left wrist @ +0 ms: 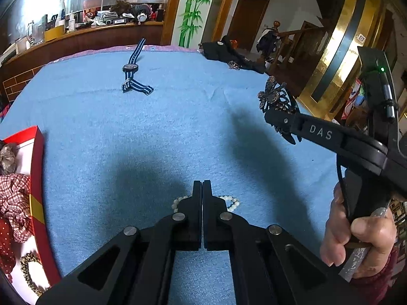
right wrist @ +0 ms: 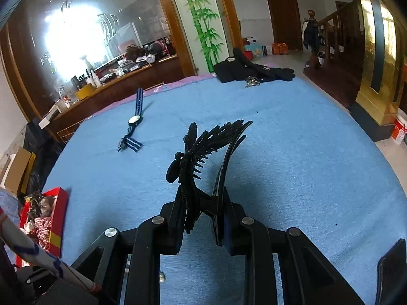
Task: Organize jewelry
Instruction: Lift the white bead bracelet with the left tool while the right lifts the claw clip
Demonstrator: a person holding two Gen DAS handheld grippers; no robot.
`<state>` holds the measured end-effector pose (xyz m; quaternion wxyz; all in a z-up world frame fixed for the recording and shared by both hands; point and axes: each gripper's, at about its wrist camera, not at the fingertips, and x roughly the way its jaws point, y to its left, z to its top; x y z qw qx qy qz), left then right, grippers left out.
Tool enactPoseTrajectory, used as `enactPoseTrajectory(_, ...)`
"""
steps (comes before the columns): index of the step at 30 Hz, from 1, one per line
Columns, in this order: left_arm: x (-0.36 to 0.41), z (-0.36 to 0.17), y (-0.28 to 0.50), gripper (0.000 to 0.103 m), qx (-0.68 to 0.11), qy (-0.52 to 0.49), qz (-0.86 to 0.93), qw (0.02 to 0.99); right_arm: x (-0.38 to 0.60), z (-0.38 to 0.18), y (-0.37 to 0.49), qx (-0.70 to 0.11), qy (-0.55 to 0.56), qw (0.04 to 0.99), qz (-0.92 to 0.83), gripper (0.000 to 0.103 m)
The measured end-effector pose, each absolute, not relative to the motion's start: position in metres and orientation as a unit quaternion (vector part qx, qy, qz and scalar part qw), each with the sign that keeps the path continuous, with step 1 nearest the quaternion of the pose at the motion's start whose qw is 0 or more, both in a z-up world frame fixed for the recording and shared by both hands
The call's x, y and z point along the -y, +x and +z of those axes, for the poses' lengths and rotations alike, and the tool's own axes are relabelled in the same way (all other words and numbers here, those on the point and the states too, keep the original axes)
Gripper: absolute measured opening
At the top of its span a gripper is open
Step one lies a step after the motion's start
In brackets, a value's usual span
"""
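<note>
Hair clip (right wrist: 203,152) in right gripper (right wrist: 201,226) points away, teeth forward.

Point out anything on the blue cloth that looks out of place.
The dark garment heaped at the far edge, keys beside it, is no jewelry. The striped watch lies with its strap kinked, far from the red box.

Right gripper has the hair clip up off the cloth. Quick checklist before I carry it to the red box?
1. Right gripper shut on the black hair clip: ok.
2. Clip clear of the blue cloth: ok, held in the air.
3. Left gripper shut and empty: ok.
4. Pearl bracelet on the cloth right under the left fingers: not ok, mind it.
5. Room in the red box: cannot tell, scrunchies fill the visible part.
6. Striped watch lies far off: ok.
</note>
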<state>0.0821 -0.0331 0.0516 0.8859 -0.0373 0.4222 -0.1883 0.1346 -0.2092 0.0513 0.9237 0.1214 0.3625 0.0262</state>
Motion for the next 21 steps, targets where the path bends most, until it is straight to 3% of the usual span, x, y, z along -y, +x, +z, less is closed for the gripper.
enactPoseTrajectory(11, 0.033, 0.066, 0.078, 0.0, -0.419, -0.048, -0.188, 0.887, 0.217, 0.059, 0.127, -0.349, 0.139, 0.926, 0.038, 0.026)
enactPoseTrajectory(21, 0.019, 0.051, 0.098, 0.0, -0.469, -0.086, -0.174, 0.861, 0.229, 0.063, 0.123, -0.344, 0.165, 0.923, 0.045, 0.026)
